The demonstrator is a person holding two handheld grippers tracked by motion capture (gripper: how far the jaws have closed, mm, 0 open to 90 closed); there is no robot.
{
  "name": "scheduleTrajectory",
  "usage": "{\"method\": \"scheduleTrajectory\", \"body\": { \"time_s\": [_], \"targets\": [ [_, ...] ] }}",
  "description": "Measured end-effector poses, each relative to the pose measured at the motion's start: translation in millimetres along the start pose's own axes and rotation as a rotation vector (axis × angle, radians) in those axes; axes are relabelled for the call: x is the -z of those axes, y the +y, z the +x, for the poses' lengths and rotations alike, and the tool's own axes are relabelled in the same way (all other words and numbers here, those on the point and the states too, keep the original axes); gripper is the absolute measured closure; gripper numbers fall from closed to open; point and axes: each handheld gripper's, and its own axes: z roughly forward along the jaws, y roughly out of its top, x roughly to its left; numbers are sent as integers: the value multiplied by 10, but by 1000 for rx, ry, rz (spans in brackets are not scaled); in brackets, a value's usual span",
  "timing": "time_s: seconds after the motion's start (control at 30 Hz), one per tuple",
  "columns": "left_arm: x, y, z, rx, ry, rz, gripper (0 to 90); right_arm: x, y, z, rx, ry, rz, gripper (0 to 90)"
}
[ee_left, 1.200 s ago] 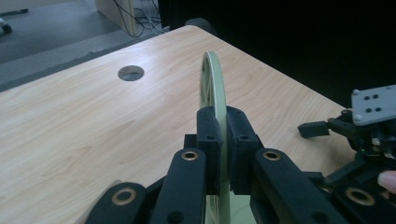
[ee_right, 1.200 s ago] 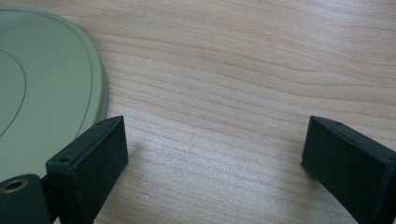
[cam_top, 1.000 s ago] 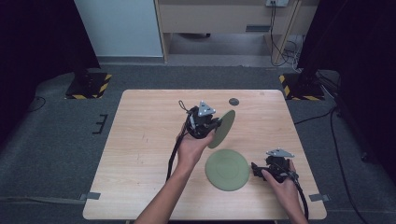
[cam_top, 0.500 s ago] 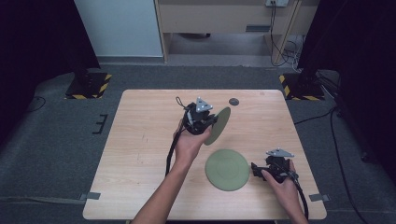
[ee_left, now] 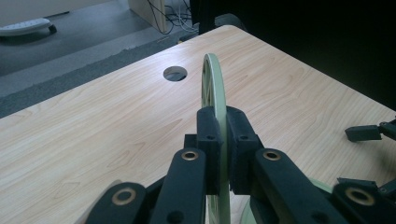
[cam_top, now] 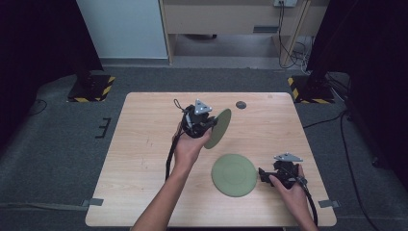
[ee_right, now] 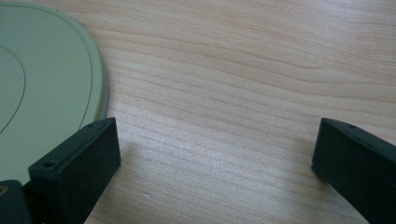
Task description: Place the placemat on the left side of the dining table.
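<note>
Nearest me, my right gripper (cam_top: 262, 174) rests low on the table (cam_top: 144, 144), its jaws having just been opening, now wide with bare wood between them. The flat green plate (cam_top: 234, 174) lies just to its left, almost touching. Farther out, my left gripper (cam_top: 208, 126) is clamped on the rim of a second green plate (ee_left: 213, 88), held on edge above the table. Neither plate carries anything.

between your two grippers, left gripper (cam_top: 208, 126) and right gripper (cam_top: 265, 175), the flat plate (cam_top: 234, 174) blocks the table (cam_top: 144, 144); the raised plate (cam_top: 217, 128) stands on edge ahead of your left one. beyond it the wood lies bare up to the round hole (cam_top: 241, 104).
</note>
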Motion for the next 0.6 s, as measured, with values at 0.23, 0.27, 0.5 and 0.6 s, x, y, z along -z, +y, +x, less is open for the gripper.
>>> {"method": "scheduleTrajectory", "body": {
  "time_s": [0.23,0.27,0.5,0.6],
  "targets": [
    [40,-69,75,23,6,-8,854,-6,5,0,3,0,3,5],
    [43,-80,87,30,8,-12,854,-6,5,0,3,0,3,5],
    [65,-158,156,40,20,-8,854,-6,5,0,4,0,3,5],
    [77,-179,180,42,22,-5,854,-6,5,0,3,0,3,5]
  ]
}}
